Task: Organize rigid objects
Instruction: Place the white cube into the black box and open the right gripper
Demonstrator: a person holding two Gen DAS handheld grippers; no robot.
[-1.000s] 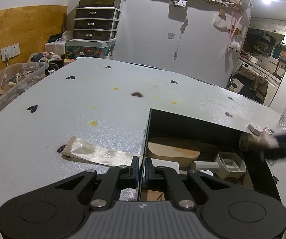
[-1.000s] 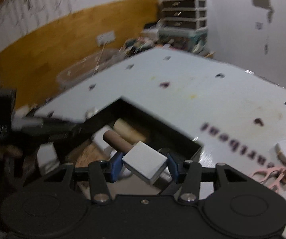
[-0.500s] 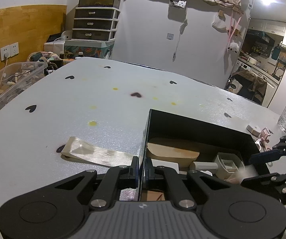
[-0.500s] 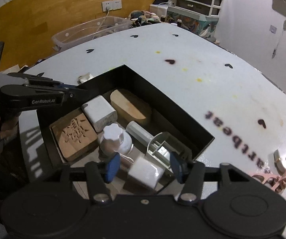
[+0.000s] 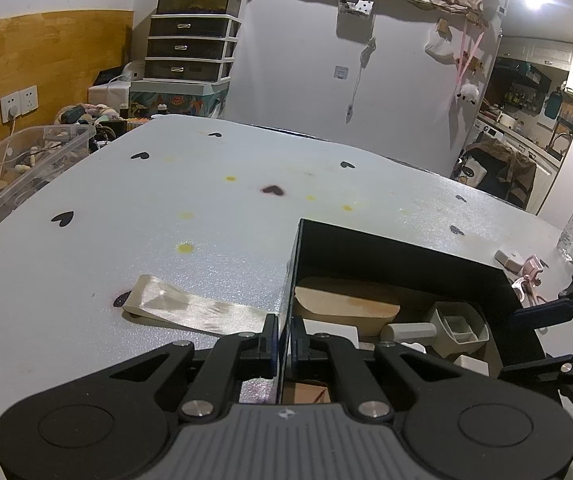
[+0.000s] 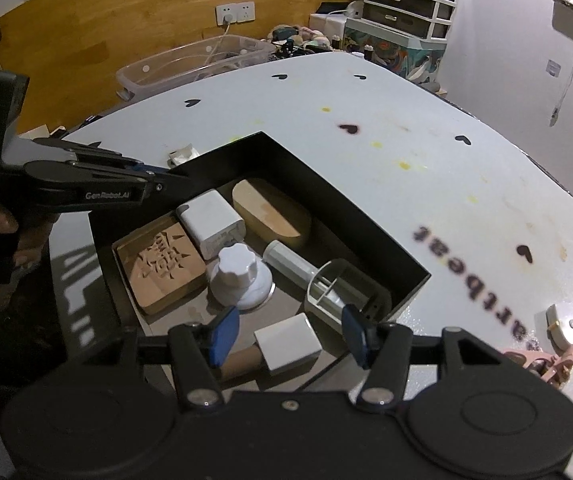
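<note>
A: White block (image 6: 287, 343) — where?

B: In the black box (image 6: 366, 220), near corner, leaning on a brown cylinder (image 6: 240, 361). Right gripper (image 6: 288, 338) above it, blue pads clear on both sides; the jaws have just opened.

A: Left gripper (image 5: 284, 340)?

B: Clamped on the box's wall, fingers together.

A: Other contents?

B: Carved wood tile (image 6: 160, 266), charger (image 6: 210, 224), white knob (image 6: 238, 276), oval wood piece (image 6: 270, 212), scoop (image 6: 334, 284).

A: Outside?

B: Pink clip (image 6: 554, 360) on the table (image 6: 406, 152).

In the box (image 6: 374, 236), the block (image 6: 288, 343) lies before the knob (image 6: 238, 276).
</note>
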